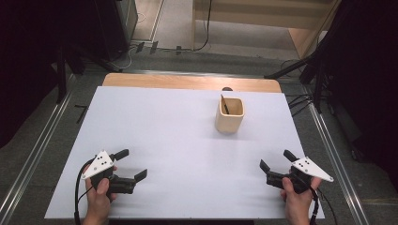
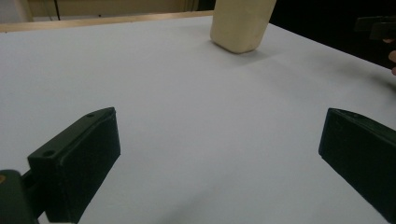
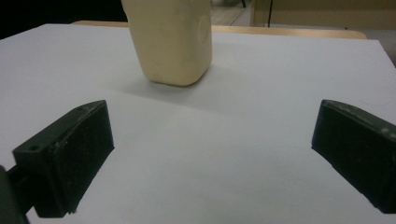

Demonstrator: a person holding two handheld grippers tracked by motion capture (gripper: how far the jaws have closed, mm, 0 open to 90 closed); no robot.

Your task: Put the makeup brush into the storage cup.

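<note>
Toward the upper right of the high view, a cream square cup (image 1: 229, 116) stood upright on the white desk (image 1: 164, 136) with a dark stick (image 1: 225, 104) leaning inside. At lower left, the left claw (image 1: 133, 164) gaped wide, holding nothing; at lower right, the right claw (image 1: 277, 159) did likewise, both well apart from the cup.

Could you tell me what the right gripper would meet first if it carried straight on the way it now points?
Most likely the cream cup. It stands ahead of the open right gripper, a little left of centre, with bare white table between them. A perfectly straight path might just graze its side.
</note>
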